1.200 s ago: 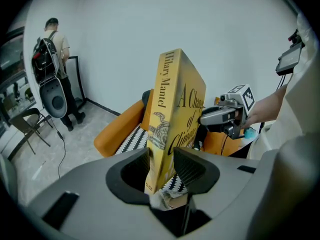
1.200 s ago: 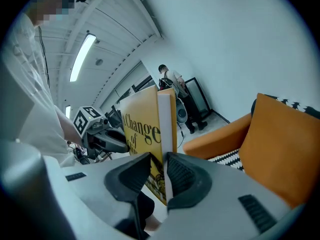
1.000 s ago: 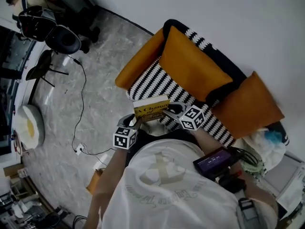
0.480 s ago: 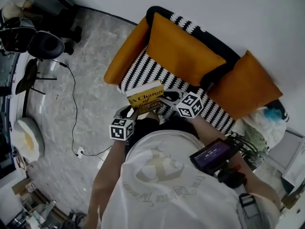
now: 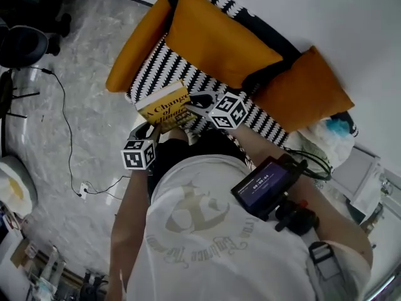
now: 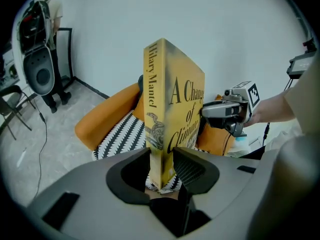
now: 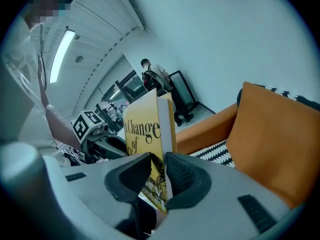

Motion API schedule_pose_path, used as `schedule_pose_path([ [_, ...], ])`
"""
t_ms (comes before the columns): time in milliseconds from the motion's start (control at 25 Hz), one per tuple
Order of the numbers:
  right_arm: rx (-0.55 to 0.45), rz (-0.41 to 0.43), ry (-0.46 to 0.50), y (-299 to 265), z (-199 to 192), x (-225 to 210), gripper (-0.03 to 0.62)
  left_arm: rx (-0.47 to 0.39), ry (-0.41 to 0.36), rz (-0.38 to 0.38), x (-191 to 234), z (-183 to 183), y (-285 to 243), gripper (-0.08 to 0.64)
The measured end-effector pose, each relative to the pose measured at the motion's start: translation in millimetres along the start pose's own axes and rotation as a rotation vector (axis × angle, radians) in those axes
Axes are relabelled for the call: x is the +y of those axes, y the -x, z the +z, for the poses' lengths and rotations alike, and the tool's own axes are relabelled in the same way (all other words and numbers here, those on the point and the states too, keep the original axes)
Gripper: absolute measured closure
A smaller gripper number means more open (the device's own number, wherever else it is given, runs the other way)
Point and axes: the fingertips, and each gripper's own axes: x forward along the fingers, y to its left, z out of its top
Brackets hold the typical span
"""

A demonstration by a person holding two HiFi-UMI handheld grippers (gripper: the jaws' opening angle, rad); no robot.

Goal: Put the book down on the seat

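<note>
Holding the book (image 5: 164, 105) between both claws, we have it at the front edge of the seat (image 5: 164, 63), upright, with its yellow cover turned up toward the head view. Whether its lower edge touches the stripes we cannot tell. The left claw (image 5: 152, 130) is clenched on the bottom corner by the spine; in the left gripper view the spine faces us and both pads press the book's sides. The right claw (image 5: 198, 100) grips the opposite edge. Its jaws have just been closing, and in the right gripper view they pinch the cover and the page block.

The seat is black-and-white zigzag fabric, boxed in on three sides. An orange arm cushion (image 5: 133, 49) runs along its left edge, a large orange back cushion (image 5: 219, 42) leans across the rear, and a second orange cushion (image 5: 302, 89) lies to the right. A black rim with a striped border stands behind them against the white wall (image 5: 326, 11). Striped fabric shows between the book and the back cushion, and to the right under the right claw.

Right of the chair, a white bag (image 5: 326, 133) holds something teal, too small for us to name. To the left the grey marbled floor (image 5: 81, 137) spreads out, and a thin black cable (image 5: 62, 102) trails across it. A dark office chair (image 5: 22, 42) stands well apart at the far left. A black device with a lit screen (image 5: 263, 184) hangs at our chest.
</note>
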Motion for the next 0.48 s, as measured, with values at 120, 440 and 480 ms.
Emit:
schedule_pose_path([
  [120, 0.038, 0.012, -0.006, -17.2, -2.6, -4.5, 0.485, 0.017, 0.03, -0.002, 15.7, -4.9, -7.1, 0.405],
  [440, 0.103, 0.021, 0.004, -44.7, -0.5, -18.9, 0.485, 0.041, 0.089, -0.012, 39.7, -11.0, -27.3, 0.405],
  [480, 0.113, 0.022, 0.004, -47.7, -1.5, -21.9, 0.485, 0.044, 0.098, -0.016, 41.5, -12.4, -30.7, 0.405],
])
